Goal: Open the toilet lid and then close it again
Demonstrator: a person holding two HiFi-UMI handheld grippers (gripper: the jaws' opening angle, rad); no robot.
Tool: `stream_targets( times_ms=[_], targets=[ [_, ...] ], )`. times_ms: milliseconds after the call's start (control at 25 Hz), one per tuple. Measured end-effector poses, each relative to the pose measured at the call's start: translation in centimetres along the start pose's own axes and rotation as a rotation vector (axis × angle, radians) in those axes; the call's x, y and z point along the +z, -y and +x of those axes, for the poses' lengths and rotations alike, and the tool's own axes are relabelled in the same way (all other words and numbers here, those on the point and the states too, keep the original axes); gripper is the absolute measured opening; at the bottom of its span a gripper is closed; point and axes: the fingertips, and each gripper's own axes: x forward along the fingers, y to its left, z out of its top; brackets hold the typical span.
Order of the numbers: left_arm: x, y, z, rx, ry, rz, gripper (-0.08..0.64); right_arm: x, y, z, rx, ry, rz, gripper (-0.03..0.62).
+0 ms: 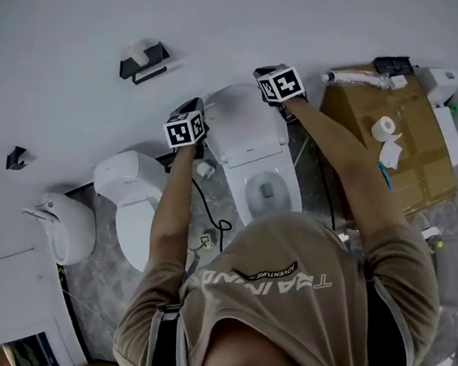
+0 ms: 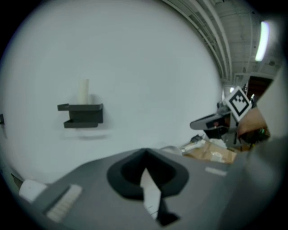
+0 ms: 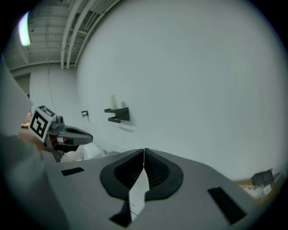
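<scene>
Two white ceramic toilets: the task one in the middle, a second with its lid down to its left, plus one white wall fixture further left, type unclear. One black wall-mounted shelf holder, one small black wall hook, one flat brown cardboard sheet on the floor at right with one white paper roll on it. One person in a tan printed shirt, arms stretched forward. Two grippers. Left gripper: jaws clenched tip to tip, nothing between them, pointing at the plain white wall. Right gripper: also clenched, holding nothing, also facing the wall. The rounded white toilet lid is raised, standing back toward the wall, with the bowl open below it. In the head view the lid sits between the two grippers, with the left gripper just beside its left edge and the right gripper at its upper right corner. Contact can't be told. Neither gripper view shows the lid.
</scene>
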Motion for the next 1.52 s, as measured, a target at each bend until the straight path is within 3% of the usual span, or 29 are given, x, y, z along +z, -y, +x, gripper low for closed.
stream_targets(
  times_ms=[120,360,520,640,800,1160,1520],
  targets=[
    [0.0,1.1,-1.9,-0.003,0.042,-0.01,0.005,-0.7,-1.0,-0.5,0.043,0.013,-0.049,0.014],
    [0.2,1.1,-2.8,-0.003,0.046,0.01,0.005,-0.7,-1.0,0.4,0.096,0.055,0.065,0.014],
    [-0.7,0.7,-1.9,-0.002,-0.009,0.038,0.005,-2.2,-0.8,2.2,0.121,-0.014,0.112,0.014],
    [-1.2,0.4,-0.5,-0.002,-0.033,0.035,0.005,-3.6,-0.2,3.4,0.102,-0.078,0.068,0.014],
    [-1.9,0.0,2.0,-0.015,-0.059,0.027,0.005,-4.3,0.8,4.9,0.099,-0.098,0.107,0.014],
    [-3.0,-2.3,7.7,-0.064,-0.128,-0.047,0.005,-3.7,1.2,8.9,0.136,-0.157,0.083,0.014],
    [-3.5,-2.7,10.1,-0.106,-0.17,-0.061,0.005,-2.7,1.9,12.1,0.151,-0.216,0.068,0.014]
  ],
)
